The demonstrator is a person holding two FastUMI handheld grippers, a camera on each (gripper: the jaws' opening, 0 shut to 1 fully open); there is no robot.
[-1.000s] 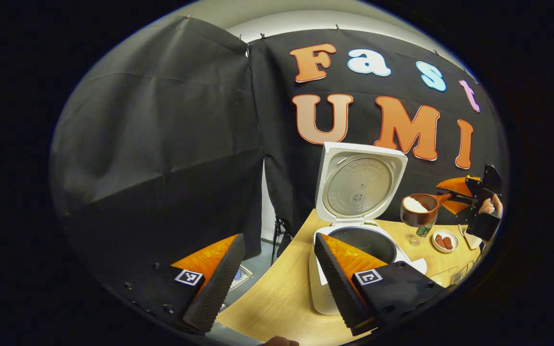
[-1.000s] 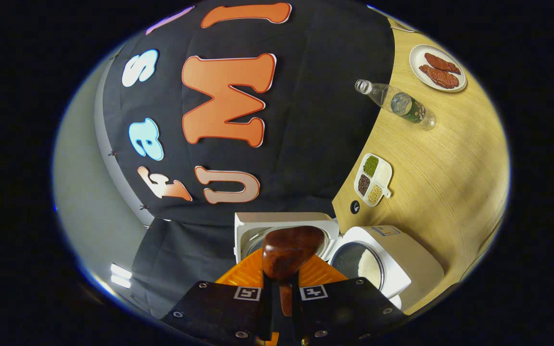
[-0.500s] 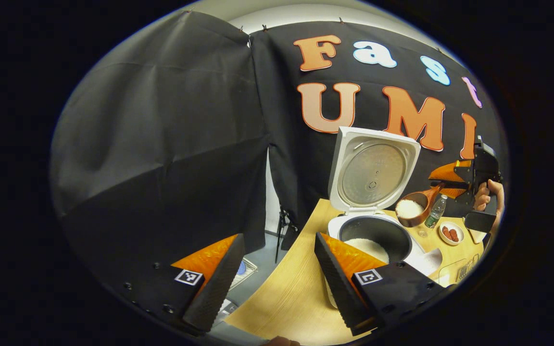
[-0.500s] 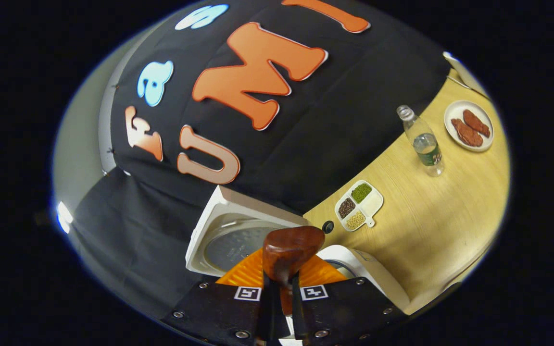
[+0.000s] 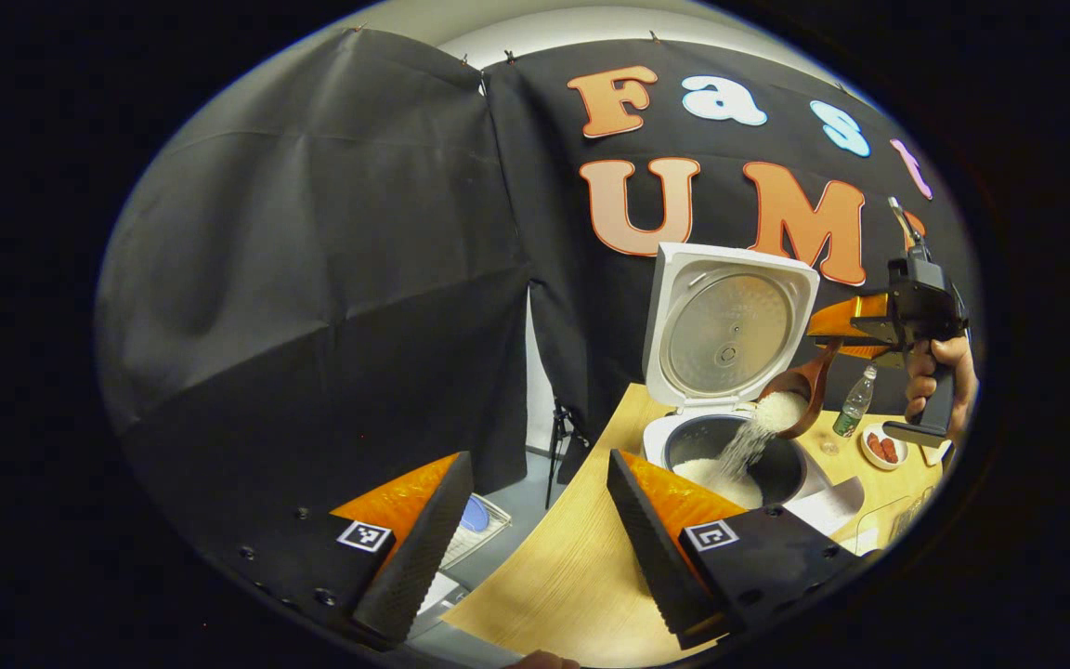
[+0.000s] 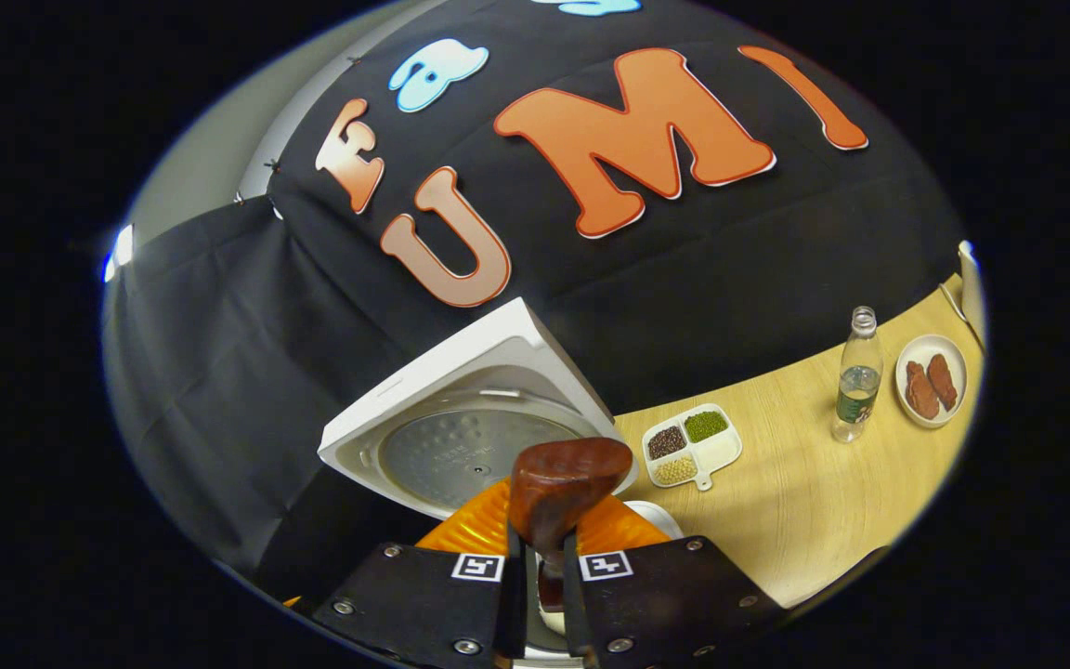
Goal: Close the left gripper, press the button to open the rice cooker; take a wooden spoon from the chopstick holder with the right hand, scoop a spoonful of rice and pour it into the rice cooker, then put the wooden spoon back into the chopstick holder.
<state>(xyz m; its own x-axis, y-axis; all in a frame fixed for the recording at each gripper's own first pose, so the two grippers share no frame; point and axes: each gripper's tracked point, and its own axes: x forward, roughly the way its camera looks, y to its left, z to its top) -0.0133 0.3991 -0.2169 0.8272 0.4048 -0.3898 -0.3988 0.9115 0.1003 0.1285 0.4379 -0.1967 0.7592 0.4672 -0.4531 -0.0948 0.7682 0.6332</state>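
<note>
Two tongs are working here: a hand [image 5: 939, 372] is holding the right tongs [image 5: 834, 334] raised beside the rice cooker's [image 5: 730, 465] upright lid [image 5: 730, 325], tipping the wooden spoon [image 5: 790, 395] so rice [image 5: 741, 448] is streaming into the pot below. The cooker is standing on a pale wooden table [image 5: 572, 576] against black cloth. The right tongs are clenching the spoon's handle; the left tongs [image 5: 535, 530] are hanging released, grasping nothing, short of the cooker
</note>
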